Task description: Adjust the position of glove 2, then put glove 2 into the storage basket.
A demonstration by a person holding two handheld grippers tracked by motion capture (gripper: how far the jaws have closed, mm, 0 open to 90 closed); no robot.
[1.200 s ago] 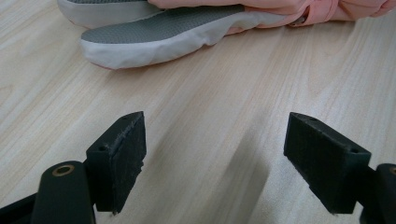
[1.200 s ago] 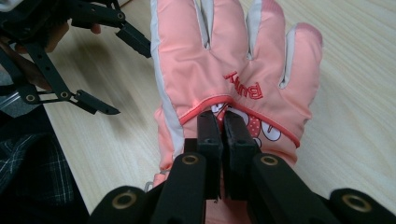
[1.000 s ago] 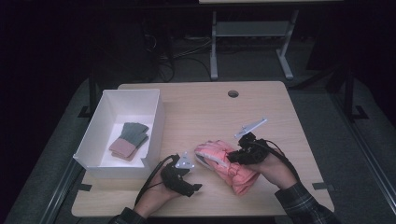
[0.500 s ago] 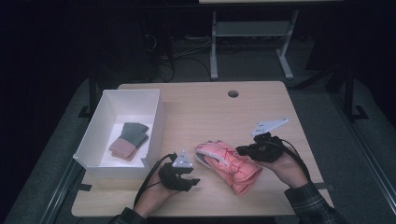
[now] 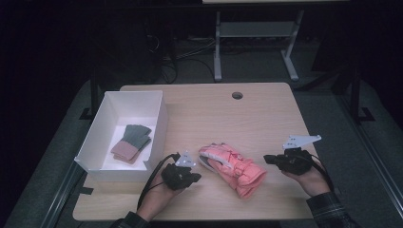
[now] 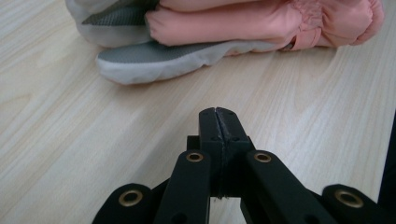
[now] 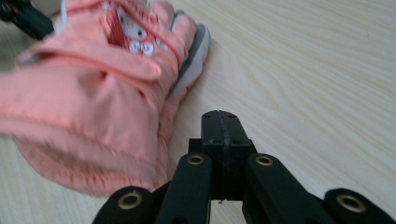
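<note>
Since before, our right gripper (image 5: pixel 269 158) has pulled away from the glove (image 5: pixel 234 166). Left to right: box (image 5: pixel 157 130) holding folded gloves (image 5: pixel 131 142); left gripper (image 5: pixel 194 176), jaws pressed together, empty; pink glove mid-table (image 5: pixel 209 114); right gripper, closed, empty.

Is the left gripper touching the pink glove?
Apart. In the left gripper view, bare table lies between the shut left gripper and the pink glove.
</note>
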